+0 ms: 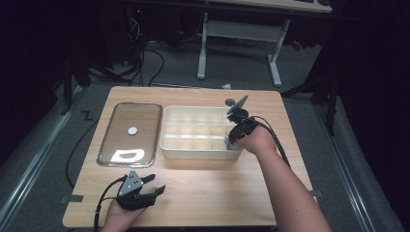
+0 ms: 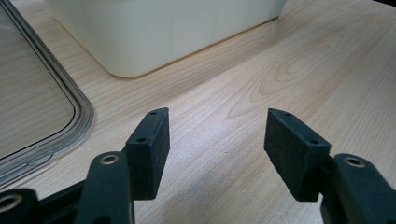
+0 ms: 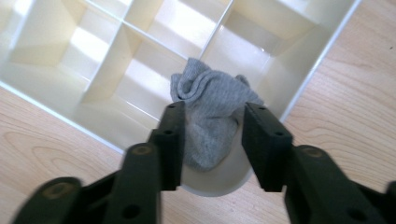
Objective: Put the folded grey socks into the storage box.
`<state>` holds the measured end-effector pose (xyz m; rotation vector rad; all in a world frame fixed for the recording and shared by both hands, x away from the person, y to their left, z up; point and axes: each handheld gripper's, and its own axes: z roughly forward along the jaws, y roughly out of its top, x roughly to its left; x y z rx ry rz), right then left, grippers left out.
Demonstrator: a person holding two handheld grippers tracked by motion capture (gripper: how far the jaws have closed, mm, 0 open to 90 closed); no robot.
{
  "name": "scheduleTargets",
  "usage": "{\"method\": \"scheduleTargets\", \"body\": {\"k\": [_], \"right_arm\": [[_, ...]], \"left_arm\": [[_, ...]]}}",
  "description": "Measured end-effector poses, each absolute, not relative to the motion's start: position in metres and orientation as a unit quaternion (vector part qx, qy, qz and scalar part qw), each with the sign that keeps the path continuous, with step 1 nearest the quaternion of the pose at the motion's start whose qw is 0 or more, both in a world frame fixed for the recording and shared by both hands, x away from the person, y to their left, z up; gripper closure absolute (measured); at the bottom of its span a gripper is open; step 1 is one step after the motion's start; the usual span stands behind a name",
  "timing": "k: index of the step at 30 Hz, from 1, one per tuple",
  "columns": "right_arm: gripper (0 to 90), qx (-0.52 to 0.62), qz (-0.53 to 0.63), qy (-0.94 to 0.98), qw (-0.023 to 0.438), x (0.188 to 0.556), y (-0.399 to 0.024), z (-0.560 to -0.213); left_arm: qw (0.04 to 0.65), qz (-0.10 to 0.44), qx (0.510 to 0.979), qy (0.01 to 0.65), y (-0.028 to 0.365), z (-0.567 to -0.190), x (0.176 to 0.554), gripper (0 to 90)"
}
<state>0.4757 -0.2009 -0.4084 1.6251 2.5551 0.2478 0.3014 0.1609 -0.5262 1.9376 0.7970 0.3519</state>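
Note:
A crumpled grey sock (image 3: 210,100) hangs between the black jaws of my right gripper (image 3: 212,116), which is shut on it. It is held over the near right corner compartment of a white divided box (image 3: 308,74). From above, the right gripper (image 1: 228,142) points down at that corner of the box (image 1: 200,152), with a bit of grey sock (image 1: 226,141) at its tips. My left gripper (image 1: 157,184) rests near the table's front left, open, with nothing but bare wood between its pads (image 2: 149,140).
A clear lid (image 1: 140,121) lies flat to the left of the box, with a small white disc (image 1: 132,130) on it. Its rim (image 2: 81,116) and the box's corner (image 2: 154,32) lie just ahead of the left gripper. Bare wooden tabletop (image 1: 217,188) spans the front.

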Motion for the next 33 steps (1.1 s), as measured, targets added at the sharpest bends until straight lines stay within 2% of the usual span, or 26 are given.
{"method": "scheduleTargets", "body": {"k": [2,4,12,28,33], "right_arm": [[84.8,0.523,0.085,0.846,0.057,0.476,-0.202,-0.405],[90.0,0.518,0.081,0.849,0.064,0.478,-0.201,-0.405],[90.0,0.525,0.037,0.848,0.058,0.489,-0.191,-0.432],[90.0,0.524,0.044,0.849,0.05,0.488,-0.194,-0.446],[90.0,0.544,0.049,0.837,0.032,0.491,-0.197,-0.453]], "left_arm": [[0.486,0.145,0.798,0.327,0.161,-0.526,0.302,41.1],[0.486,0.144,0.797,0.328,0.161,-0.526,0.302,41.1],[0.485,0.143,0.797,0.33,0.162,-0.527,0.302,41.1],[0.485,0.141,0.798,0.328,0.161,-0.527,0.302,41.2],[0.485,0.14,0.799,0.326,0.16,-0.528,0.302,41.1]]}}
